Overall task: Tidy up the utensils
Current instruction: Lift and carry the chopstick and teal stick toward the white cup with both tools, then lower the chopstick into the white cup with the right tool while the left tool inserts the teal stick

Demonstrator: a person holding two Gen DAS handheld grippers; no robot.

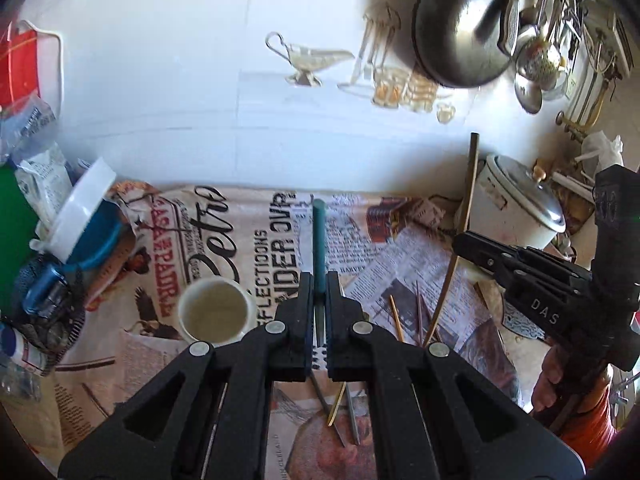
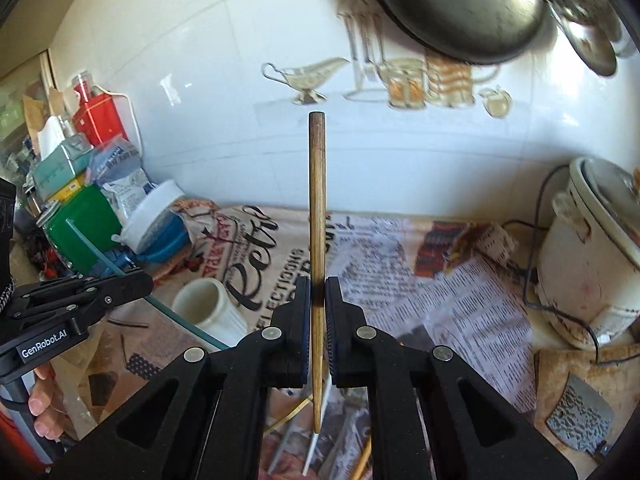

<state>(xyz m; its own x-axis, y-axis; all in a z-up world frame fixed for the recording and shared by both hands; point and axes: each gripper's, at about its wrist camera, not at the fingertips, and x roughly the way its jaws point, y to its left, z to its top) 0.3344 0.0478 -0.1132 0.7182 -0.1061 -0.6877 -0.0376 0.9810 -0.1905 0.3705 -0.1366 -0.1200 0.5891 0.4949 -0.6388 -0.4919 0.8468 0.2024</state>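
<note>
My left gripper (image 1: 319,286) is shut on a teal chopstick (image 1: 319,240) that points forward over the newspaper. It also shows at the left of the right wrist view (image 2: 120,280). My right gripper (image 2: 317,290) is shut on a brown wooden chopstick (image 2: 317,200), held nearly upright; in the left wrist view (image 1: 476,250) it holds that stick (image 1: 466,208) at the right. A white cup (image 1: 216,310) stands on the newspaper just left of my left gripper, and in the right wrist view (image 2: 208,308). Several loose chopsticks (image 1: 400,320) lie on the paper below the grippers.
Newspaper (image 1: 420,248) covers the counter. A white rice cooker (image 2: 592,256) stands at the right, a cleaver (image 2: 580,416) on a board in front of it. Containers and bags (image 2: 92,184) crowd the left. A wok (image 1: 460,28) and ladles (image 1: 536,64) hang on the tiled wall.
</note>
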